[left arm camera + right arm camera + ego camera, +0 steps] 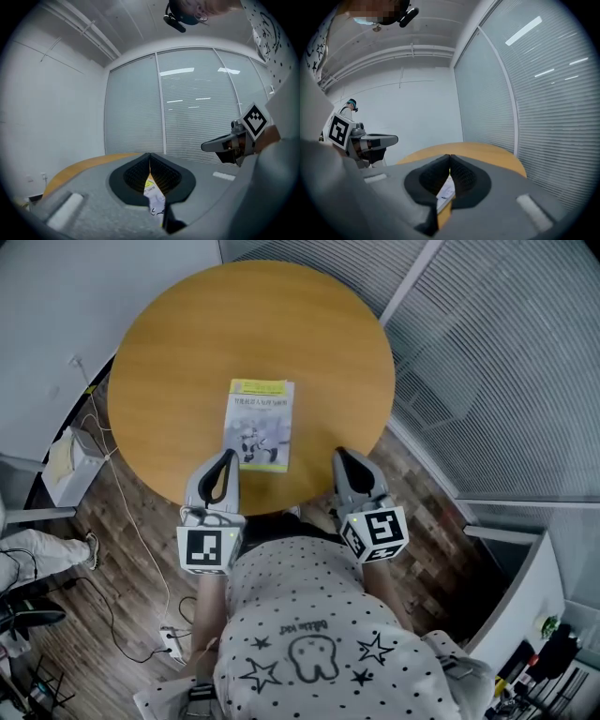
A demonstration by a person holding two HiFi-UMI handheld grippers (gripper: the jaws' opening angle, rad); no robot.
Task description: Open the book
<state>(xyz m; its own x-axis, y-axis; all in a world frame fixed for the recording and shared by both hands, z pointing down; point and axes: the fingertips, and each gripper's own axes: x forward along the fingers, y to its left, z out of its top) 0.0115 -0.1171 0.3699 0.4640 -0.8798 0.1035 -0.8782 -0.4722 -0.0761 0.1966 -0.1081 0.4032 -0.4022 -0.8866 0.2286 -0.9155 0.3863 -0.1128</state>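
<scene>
A closed book [260, 425] with a yellow-topped white cover lies flat on the round wooden table [178, 343], towards its near edge. My left gripper [223, 457] hovers over the table's near rim, just left of the book's near corner, shut with nothing in it. My right gripper [342, 456] is level with it, a little right of the book, also shut and empty. In the left gripper view the fingertips [150, 155] meet and a strip of the book [154, 199] shows below them. The right gripper view shows the same between its closed tips [449, 157], with the book [446, 190] beyond.
A glass wall with blinds [497, 362] runs along the right of the table. On the wooden floor to the left stand a white box [70, 465], trailing cables and a power strip [173, 641]. Another person's leg [37, 549] shows at far left.
</scene>
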